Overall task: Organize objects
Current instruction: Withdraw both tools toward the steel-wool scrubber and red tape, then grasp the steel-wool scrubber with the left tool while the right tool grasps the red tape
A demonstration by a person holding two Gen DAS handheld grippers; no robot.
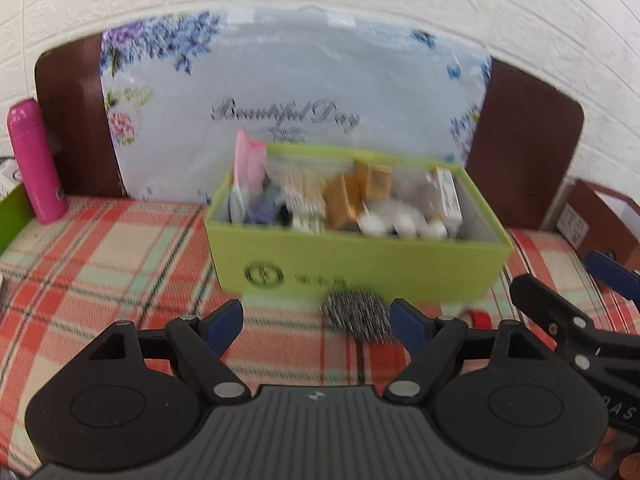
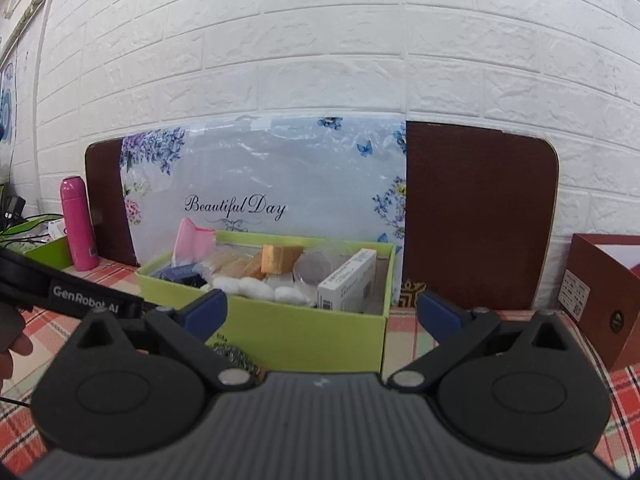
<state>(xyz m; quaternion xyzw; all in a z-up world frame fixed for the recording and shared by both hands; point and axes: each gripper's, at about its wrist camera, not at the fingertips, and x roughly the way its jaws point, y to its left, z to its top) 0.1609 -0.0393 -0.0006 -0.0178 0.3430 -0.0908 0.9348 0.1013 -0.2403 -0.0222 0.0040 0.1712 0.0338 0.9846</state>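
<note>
A lime-green open box [image 1: 360, 264] [image 2: 300, 332] stands on the plaid cloth, packed with a pink pouch [image 1: 250, 168], brown blocks [image 2: 280, 258], cotton balls [image 1: 404, 222] and a white carton [image 2: 348, 280]. In front of it lies a steel-wool scourer [image 1: 356, 314] [image 2: 232, 354]. My left gripper [image 1: 316, 322] is open; the scourer sits between its fingers, near the right one, with neither pad pressing on it. My right gripper [image 2: 322, 310] is open and holds nothing, facing the box's front wall. Its fingers [image 1: 612, 274] also show at the right of the left wrist view.
A pink bottle [image 1: 36, 168] [image 2: 78, 224] stands far left beside another green box [image 1: 12, 212]. A floral bag [image 1: 296, 92] leans on a brown board behind. A red-brown box [image 2: 600, 300] sits right. A small red item [image 1: 478, 317] lies beside the scourer. A hand [image 2: 12, 344] shows left.
</note>
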